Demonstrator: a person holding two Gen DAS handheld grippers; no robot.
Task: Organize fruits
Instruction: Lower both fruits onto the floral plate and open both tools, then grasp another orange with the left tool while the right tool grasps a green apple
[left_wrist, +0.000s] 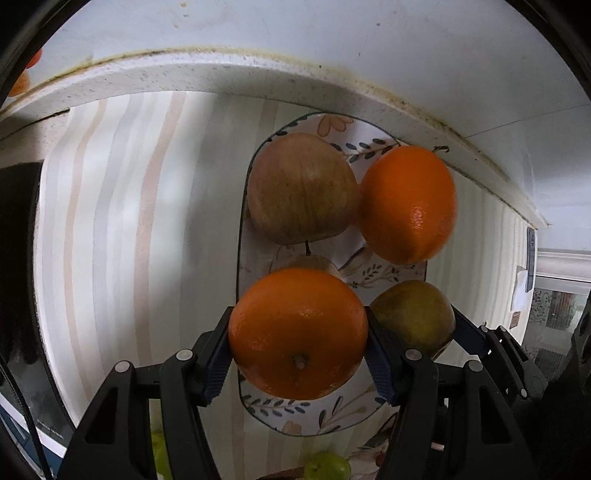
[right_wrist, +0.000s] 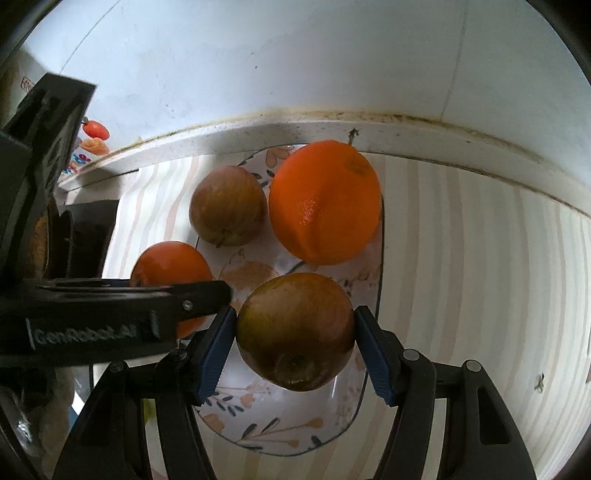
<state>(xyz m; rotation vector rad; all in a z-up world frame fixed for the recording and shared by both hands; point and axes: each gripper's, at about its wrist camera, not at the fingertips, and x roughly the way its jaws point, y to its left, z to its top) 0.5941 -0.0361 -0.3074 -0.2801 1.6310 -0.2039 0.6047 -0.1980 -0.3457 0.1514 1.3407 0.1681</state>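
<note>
Left wrist view — striped tablecloth (left_wrist: 122, 221) meets stained white wall (left_wrist: 332, 33).

"GenRobot.AI" is printed on the left gripper (right_wrist: 297, 334) body's black side

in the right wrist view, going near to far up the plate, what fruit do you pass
Apple held in the right hand-held gripper → the other apple lying on the floral plate → orange at the far end, next to the wall ledge.
</note>
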